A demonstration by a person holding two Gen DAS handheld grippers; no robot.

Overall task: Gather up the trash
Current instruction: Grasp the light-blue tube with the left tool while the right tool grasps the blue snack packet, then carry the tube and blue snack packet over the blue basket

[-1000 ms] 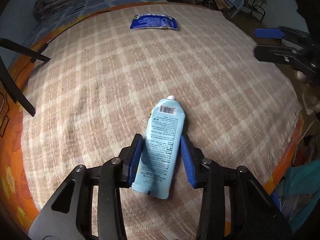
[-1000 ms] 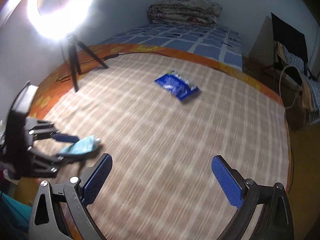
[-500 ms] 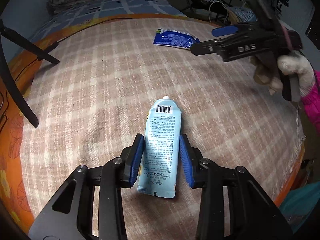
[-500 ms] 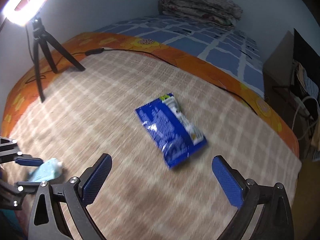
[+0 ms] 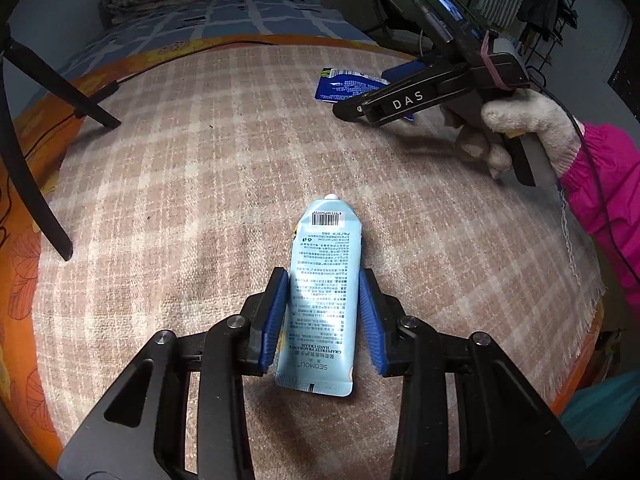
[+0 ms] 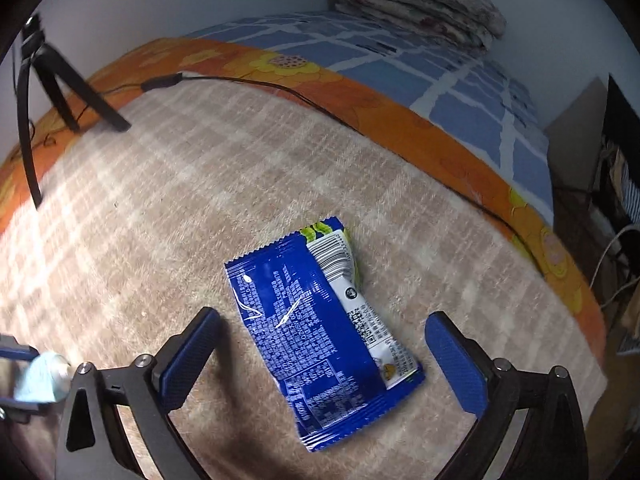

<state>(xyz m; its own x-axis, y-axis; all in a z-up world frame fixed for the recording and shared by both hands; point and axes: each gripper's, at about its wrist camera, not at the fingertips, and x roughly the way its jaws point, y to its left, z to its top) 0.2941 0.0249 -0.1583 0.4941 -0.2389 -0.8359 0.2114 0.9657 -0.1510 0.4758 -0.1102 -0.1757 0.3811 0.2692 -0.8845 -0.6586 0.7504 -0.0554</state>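
Observation:
My left gripper (image 5: 323, 312) is shut on a light blue hand cream tube (image 5: 325, 288) and holds it over the plaid blanket (image 5: 200, 184), cap pointing away. The tube also shows at the left edge of the right wrist view (image 6: 40, 374). My right gripper (image 6: 320, 360) is open and straddles a blue snack wrapper (image 6: 316, 336) lying flat on the blanket; the pads are apart from it on both sides. In the left wrist view the right gripper (image 5: 404, 92) hangs over the wrapper (image 5: 340, 88) at the far right.
Black tripod legs (image 5: 36, 200) stand on the blanket's left side, also in the right wrist view (image 6: 60, 88). A black cable (image 6: 280, 88) runs along the orange floral border. A folded quilt (image 6: 416, 4) lies on the blue checked bed behind.
My right gripper has moved forward across the blanket to the blue wrapper, which now lies between its open fingers. My left gripper has kept its hold on the tube and turned slightly.

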